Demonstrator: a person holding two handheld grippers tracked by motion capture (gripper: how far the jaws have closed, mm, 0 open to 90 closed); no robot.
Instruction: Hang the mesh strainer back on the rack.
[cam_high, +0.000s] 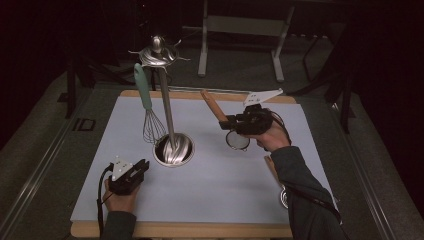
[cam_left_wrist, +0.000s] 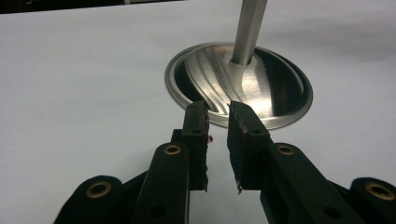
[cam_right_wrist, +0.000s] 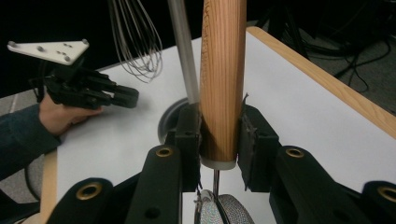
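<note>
Right gripper (cam_right_wrist: 218, 140): jaws pinch the wooden handle (cam_right_wrist: 223, 70) of a small mesh strainer (cam_high: 237, 140), whose bowl hangs below the jaws, clear of the white mat (cam_high: 210, 195). Handle slants up toward the utensil stand (cam_high: 165, 100). Left gripper (cam_left_wrist: 217, 135): jaws part-spread with nothing between them, resting on the mat just beside the stand's steel base (cam_left_wrist: 243, 84).

Status: one whisk (cam_high: 150, 115) already hangs from the top hooks (cam_high: 159, 54). The strainer is lifted but not yet hung. Another wooden-handled utensil (cam_high: 275, 175) lies on the mat by the right forearm. Judged roughly one third complete.
</note>
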